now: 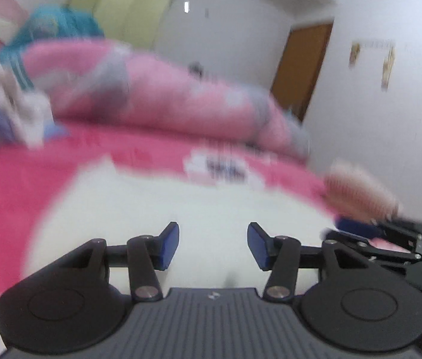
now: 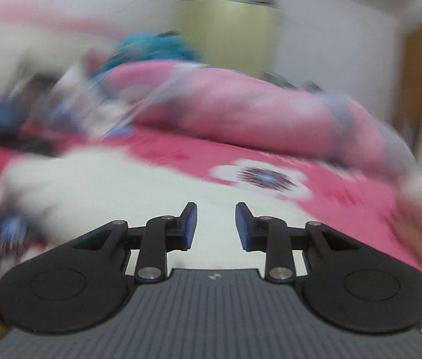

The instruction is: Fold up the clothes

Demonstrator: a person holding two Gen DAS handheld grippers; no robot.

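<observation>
A white garment (image 1: 151, 203) lies on a pink flowered bedsheet (image 1: 4, 197); it also shows in the right wrist view (image 2: 115, 182). Both views are motion-blurred. My left gripper (image 1: 212, 245) is open and empty just above the white garment. My right gripper (image 2: 215, 226) is open and empty over the garment's near edge. The right gripper also shows at the right edge of the left wrist view (image 1: 390, 239), beside a blurred hand (image 1: 357, 191).
A rolled pink quilt (image 1: 157, 89) lies across the bed behind the garment. Teal and blue-white clothes (image 1: 52, 27) are piled at the back left. White walls, a yellow-green wardrobe (image 2: 229, 33) and a brown door (image 1: 303, 65) stand beyond the bed.
</observation>
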